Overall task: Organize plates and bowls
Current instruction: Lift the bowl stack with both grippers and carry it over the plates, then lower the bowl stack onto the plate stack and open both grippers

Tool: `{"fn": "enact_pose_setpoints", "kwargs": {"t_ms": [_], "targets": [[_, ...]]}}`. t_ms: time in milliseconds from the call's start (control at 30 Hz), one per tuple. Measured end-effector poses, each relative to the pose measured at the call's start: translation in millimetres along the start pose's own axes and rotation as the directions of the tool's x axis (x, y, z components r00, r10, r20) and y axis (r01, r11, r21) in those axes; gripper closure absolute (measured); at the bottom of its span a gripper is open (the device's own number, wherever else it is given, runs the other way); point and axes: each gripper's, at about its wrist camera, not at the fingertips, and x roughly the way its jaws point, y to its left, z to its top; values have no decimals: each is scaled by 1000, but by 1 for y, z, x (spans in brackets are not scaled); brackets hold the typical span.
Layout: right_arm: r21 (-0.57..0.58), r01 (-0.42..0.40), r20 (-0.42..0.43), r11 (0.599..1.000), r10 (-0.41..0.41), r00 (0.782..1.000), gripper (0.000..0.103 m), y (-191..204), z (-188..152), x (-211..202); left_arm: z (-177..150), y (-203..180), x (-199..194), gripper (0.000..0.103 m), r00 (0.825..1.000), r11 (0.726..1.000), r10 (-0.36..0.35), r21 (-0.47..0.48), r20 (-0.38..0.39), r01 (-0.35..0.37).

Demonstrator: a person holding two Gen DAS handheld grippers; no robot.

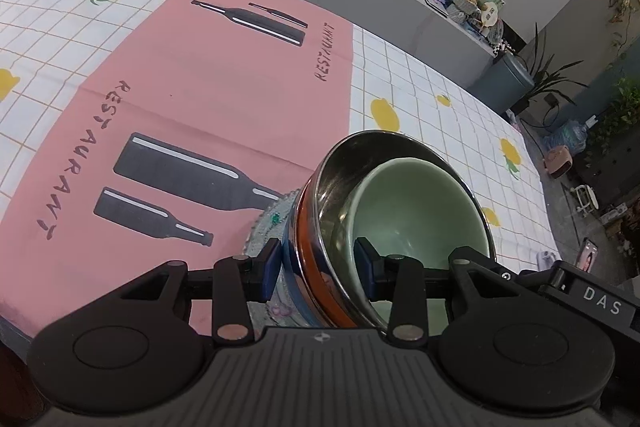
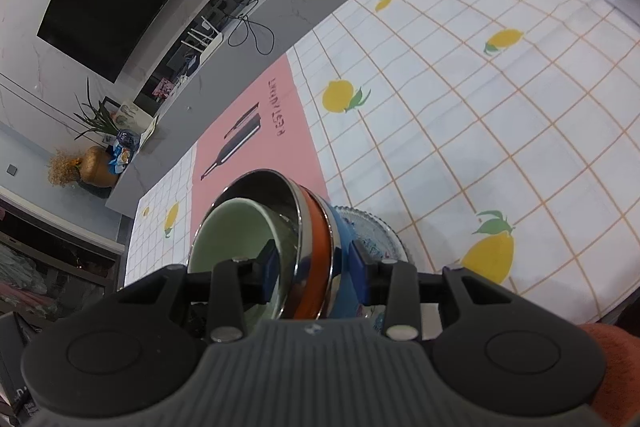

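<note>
Both grippers — left gripper [image 1: 316, 267], right gripper [image 2: 312, 267] — are clamping opposite rims of the bowl stack [image 1: 384, 227], tilting above the table [image 1: 420, 87]; keeping both level is preventing the green bowl [image 1: 412, 211] sliding — glass plate [image 2: 376, 231] is sitting beneath.

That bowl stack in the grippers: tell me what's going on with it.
A person holds a stack of nested bowls with both handheld grippers. A pale green ceramic bowl sits inside a steel bowl with an orange band, with a blue bowl beneath. The left gripper and right gripper each clamp the stack's wall from opposite sides. The stack tilts above a patterned glass plate on the lemon-print tablecloth.
</note>
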Motion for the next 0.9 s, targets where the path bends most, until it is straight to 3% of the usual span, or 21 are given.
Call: {"fn": "enact_pose_setpoints", "kwargs": {"t_ms": [533,733,800,900], "targets": [[-6,-4,-12,1000,4,1000,65,-1,-5,8,-3,0,0,58,1000,999,10,38,15,-11],[-16,-1,-2,1000,1,1000,62,2,-7,7,-3,0,-1,51,1000,999,-11,52,24,10],[-28,7,4,1000,-7,1000,57,3,-8,6,-4,-2,-2,49,999,998,-6,69,33,3],[-67,34,30,997,-32,999,47,8,-9,4,-4,-2,-3,39,999,997,-22,72,38,19]]}}
